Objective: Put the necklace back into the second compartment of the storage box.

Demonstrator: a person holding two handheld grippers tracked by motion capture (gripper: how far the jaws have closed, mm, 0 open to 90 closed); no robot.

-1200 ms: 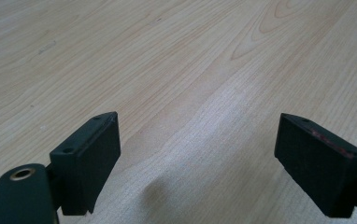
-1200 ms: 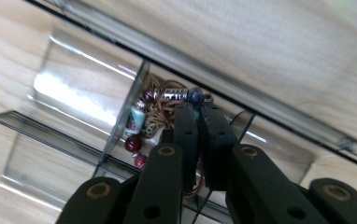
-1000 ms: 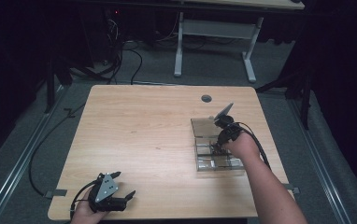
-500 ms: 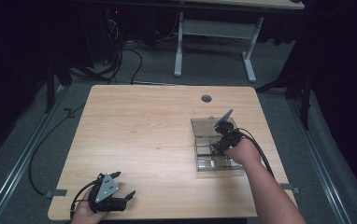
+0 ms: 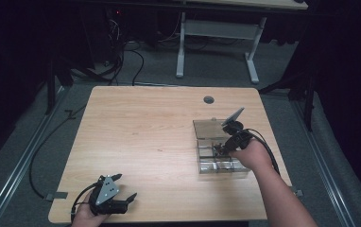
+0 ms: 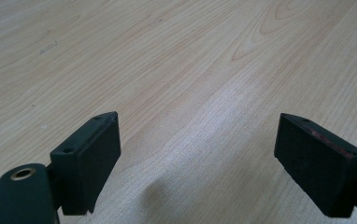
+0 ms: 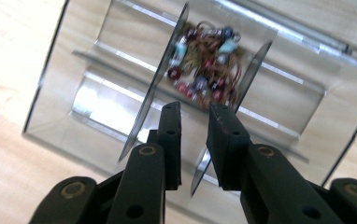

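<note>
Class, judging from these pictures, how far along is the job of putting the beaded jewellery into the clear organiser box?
Done: the beaded jewellery lies in a compartment of the clear box. In hand: the right gripper, jaws just opening, empty above it. Left: the box lid is open; the left gripper idles open.

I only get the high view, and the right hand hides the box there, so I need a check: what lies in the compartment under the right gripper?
Observer: The right gripper view shows a tangle of beaded jewellery in one compartment of the clear box.
Operator: Is it gripped?
Observer: No. The right gripper has just been opening its jaws. They stand a narrow gap apart with nothing between them, and the beads lie beyond the tips.
Operator: And the left one?
Observer: In its own view the left gripper holds its jaws wide apart over bare table, with nothing between them.
</note>
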